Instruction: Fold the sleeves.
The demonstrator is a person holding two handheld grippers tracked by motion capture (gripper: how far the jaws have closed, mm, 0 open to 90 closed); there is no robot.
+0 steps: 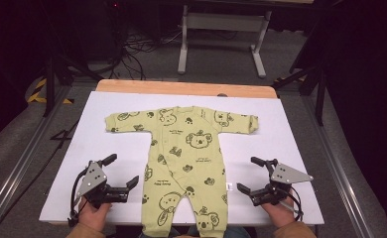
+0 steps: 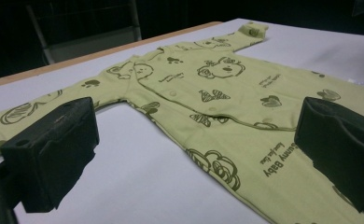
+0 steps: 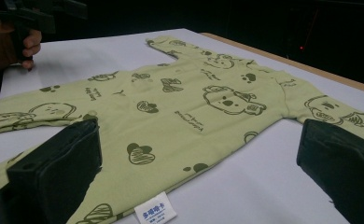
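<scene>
White rectangular table cover (image 1: 290, 148) beneath both tools. Pale green cotton baby romper with dark koala prints (image 1: 186, 158) spread flat between grippers. Left gripper (image 1: 122, 172) released, clear of fabric. Right gripper (image 1: 248, 174) released, beside white label (image 3: 155, 213).

Bare white table (image 1: 290, 134) is left open on both sides of the green romper (image 1: 186, 163) — room there for the wide-open left gripper (image 1: 117, 174) and right gripper (image 1: 251, 174). The middle is blocked by cloth, sleeves stretched across the far part.
</scene>
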